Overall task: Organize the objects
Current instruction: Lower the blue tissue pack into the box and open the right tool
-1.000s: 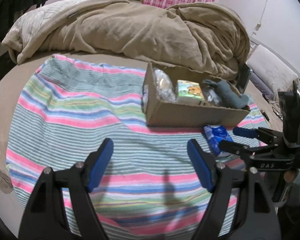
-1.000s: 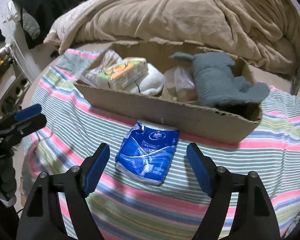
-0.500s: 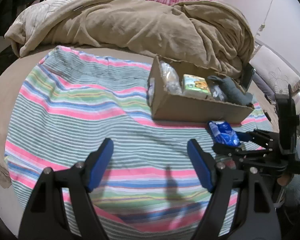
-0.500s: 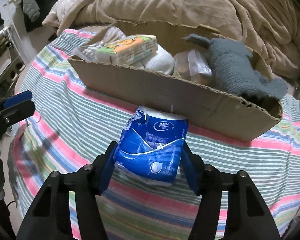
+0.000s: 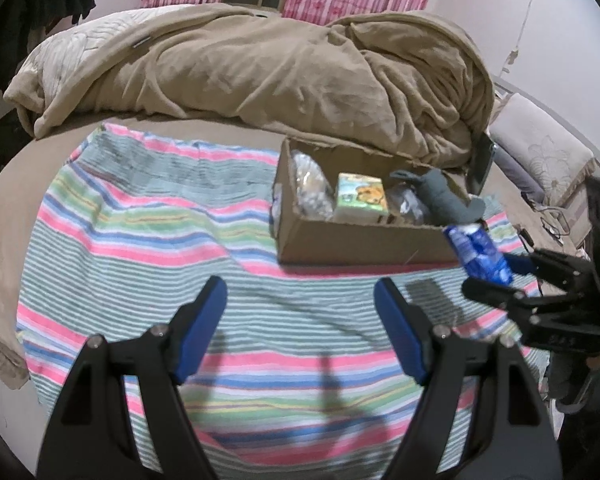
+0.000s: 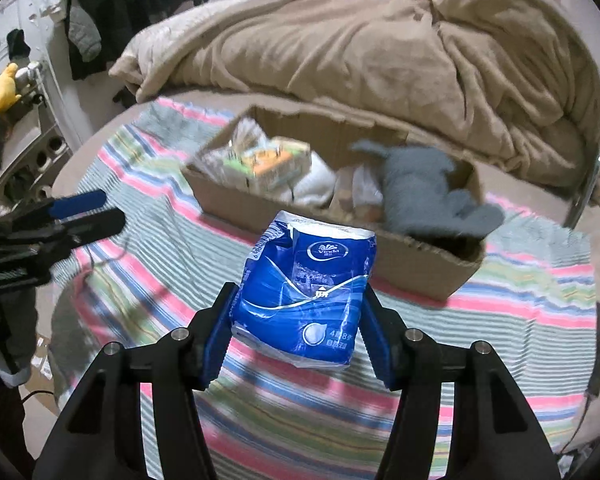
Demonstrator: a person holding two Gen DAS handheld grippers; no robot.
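Note:
My right gripper (image 6: 296, 316) is shut on a blue tissue pack (image 6: 306, 292) and holds it in the air above the striped cloth (image 6: 520, 300), in front of the cardboard box (image 6: 420, 264). The pack also shows in the left wrist view (image 5: 480, 258), at the box's right front corner. The box (image 5: 360, 244) holds a grey plush toy (image 6: 424, 196), a green and orange packet (image 5: 362, 198) and clear bags. My left gripper (image 5: 302, 328) is open and empty over the striped cloth (image 5: 148, 232), left of the box.
A crumpled tan duvet (image 5: 260, 68) lies behind the box on the bed. Dark clothes (image 6: 100, 12) hang at the left wall. A cushioned seat (image 5: 540, 152) stands to the right of the bed.
My right gripper closed on the blue tissue pack and lifted it off the cloth toward the box. My left gripper stayed open and pulled back a little.

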